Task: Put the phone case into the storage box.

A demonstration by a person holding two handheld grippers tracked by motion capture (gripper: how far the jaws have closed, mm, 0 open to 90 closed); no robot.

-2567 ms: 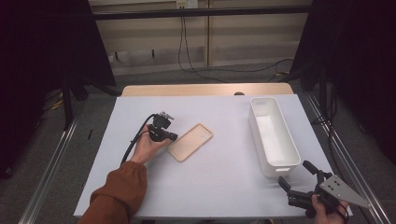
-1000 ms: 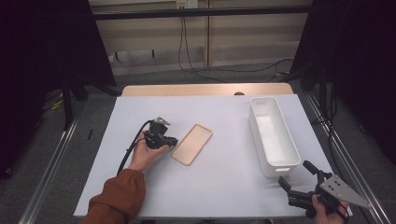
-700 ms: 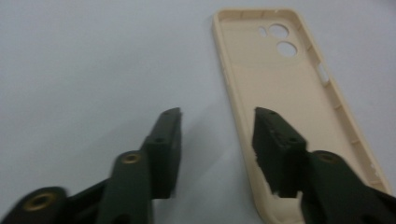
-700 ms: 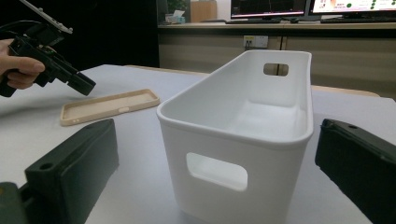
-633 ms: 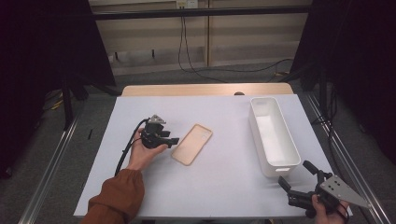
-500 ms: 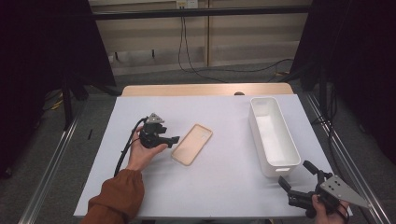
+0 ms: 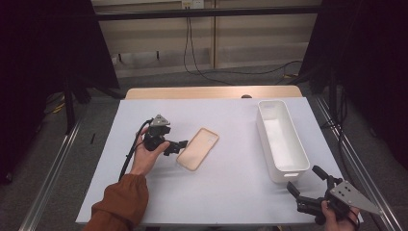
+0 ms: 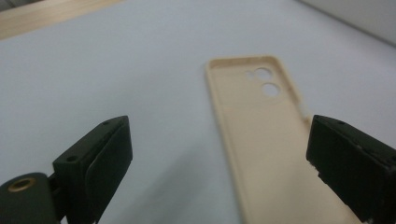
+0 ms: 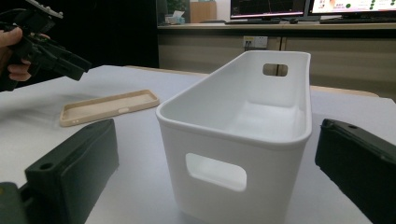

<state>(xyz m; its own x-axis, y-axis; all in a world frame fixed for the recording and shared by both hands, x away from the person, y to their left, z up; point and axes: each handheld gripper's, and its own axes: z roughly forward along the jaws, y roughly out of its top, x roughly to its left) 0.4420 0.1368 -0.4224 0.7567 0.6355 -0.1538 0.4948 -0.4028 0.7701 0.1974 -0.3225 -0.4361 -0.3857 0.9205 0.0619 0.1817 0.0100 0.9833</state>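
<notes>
A flat, beige, soft-plastic phone case [image 7: 197, 148] is laid open side up on the white-covered table [image 7: 226, 192], left of the table's middle, with its two round camera holes at the far end as seen in the left gripper view. The left gripper [image 7: 178, 147] is held in the person's left hand [image 7: 146, 156] just beside the near-left end of the case and is pointed toward it. Its jaws have just been opening and are now spread wide; in the left gripper view the near end of the case is seen low between the two black jaws, and no pad is pressed on it.

A long, white, rectangular plastic bin [image 7: 281, 139] with cut-out handles in its end walls is placed at the right side of the table, well apart from the case. The right gripper [image 7: 306, 183] is held at the near right corner of the table, just before the near end wall of the bin. Its jaws are set wide apart, to either side of that end wall in the right gripper view, and nothing is gripped.
</notes>
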